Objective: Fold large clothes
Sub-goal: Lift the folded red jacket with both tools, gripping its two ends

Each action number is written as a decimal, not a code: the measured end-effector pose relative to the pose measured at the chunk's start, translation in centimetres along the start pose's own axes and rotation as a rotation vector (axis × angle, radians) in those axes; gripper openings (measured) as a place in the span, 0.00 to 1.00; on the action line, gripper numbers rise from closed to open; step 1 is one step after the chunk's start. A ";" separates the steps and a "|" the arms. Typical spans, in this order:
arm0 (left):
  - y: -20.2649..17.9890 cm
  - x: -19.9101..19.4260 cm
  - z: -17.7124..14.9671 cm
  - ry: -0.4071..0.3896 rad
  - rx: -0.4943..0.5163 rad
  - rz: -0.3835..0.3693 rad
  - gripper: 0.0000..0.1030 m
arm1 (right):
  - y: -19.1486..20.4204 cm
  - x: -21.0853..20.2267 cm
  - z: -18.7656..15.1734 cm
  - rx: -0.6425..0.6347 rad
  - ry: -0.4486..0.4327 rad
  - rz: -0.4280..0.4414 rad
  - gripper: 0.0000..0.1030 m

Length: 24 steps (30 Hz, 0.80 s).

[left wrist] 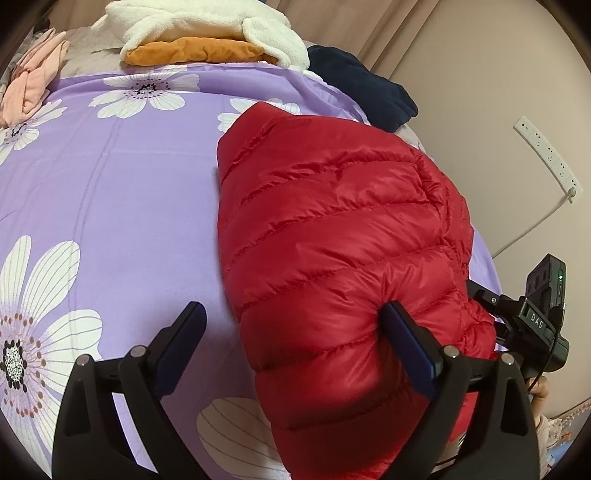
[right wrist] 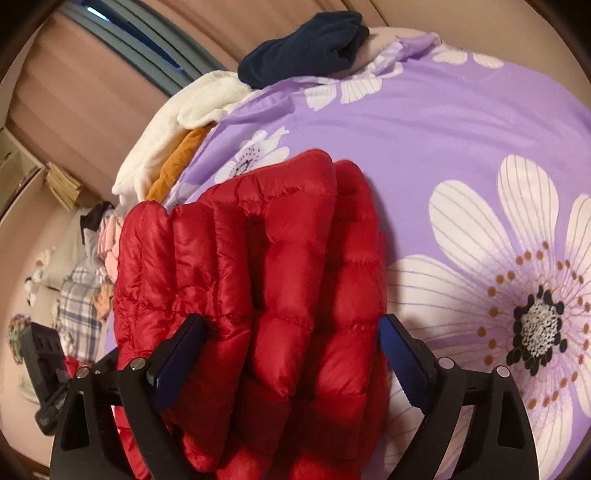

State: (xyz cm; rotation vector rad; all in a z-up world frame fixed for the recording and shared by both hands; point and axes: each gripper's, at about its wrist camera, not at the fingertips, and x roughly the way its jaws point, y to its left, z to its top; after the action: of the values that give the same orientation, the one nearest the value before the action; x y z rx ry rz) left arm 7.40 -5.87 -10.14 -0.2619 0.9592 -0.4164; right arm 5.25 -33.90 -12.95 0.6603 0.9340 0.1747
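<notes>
You had the red puffer jacket (left wrist: 332, 236) lying folded into a thick bundle on the bed, on the purple bedspread (left wrist: 122, 192) printed with big white flowers. Your left tongs (left wrist: 293, 314) stood wide apart, angled down at the near end of the bundle: the left finger hung over bare bedspread, clear of the cloth, while the right finger (left wrist: 406, 339) lay against the quilted red fabric, so the edge of the jacket sat between the jaws with no squeeze on it. Your right tongs (right wrist: 291, 328) were spread just as wide, and the jacket (right wrist: 258, 258) bulged up between the two blue pads (right wrist: 402, 354); the left pad was touching the fabric and the right one sat just beside it, with nothing pinched. In the left wrist view your other gripper's black camera housing (left wrist: 543, 310) showed just past the jacket's right side. Along the far edge of the bed you had a white fleece garment (left wrist: 207, 26) stacked on an orange one (left wrist: 192, 51), a dark navy garment (left wrist: 362, 88) near the corner, and pink clothing (left wrist: 33, 77) at the left. A white power strip (left wrist: 546, 155) ran along the wall at the right.
</notes>
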 end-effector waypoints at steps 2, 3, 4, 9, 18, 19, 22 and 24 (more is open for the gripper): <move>0.1 0.2 0.1 0.004 -0.006 -0.004 0.96 | -0.3 0.2 0.0 0.016 0.008 0.015 0.90; 0.1 0.3 0.1 0.007 -0.009 -0.006 0.96 | -0.4 0.2 0.0 0.021 0.011 0.024 0.90; 0.2 0.4 0.2 0.010 -0.012 -0.008 0.97 | -0.5 0.3 0.0 0.028 0.014 0.033 0.90; 0.0 0.8 0.3 0.017 -0.015 -0.009 0.99 | -1.3 0.8 0.0 0.067 0.031 0.072 0.90; -0.3 1.3 0.5 0.020 -0.005 -0.008 1.00 | -1.8 1.3 0.0 0.086 0.040 0.095 0.91; -0.3 1.3 0.5 0.020 -0.004 -0.009 1.00 | -1.8 1.3 0.0 0.088 0.041 0.098 0.91; -0.5 1.6 0.6 0.021 -0.002 -0.012 1.00 | -2.0 1.4 0.0 0.089 0.042 0.102 0.91; -0.6 1.7 0.6 0.021 -0.002 -0.013 1.00 | -2.0 1.6 0.1 0.089 0.043 0.104 0.91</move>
State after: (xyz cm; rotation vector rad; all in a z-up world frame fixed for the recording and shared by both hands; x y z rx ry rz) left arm 8.68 -7.13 -10.83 -0.2664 0.9792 -0.4311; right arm 6.00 -34.89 -15.14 0.7904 0.9529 0.2414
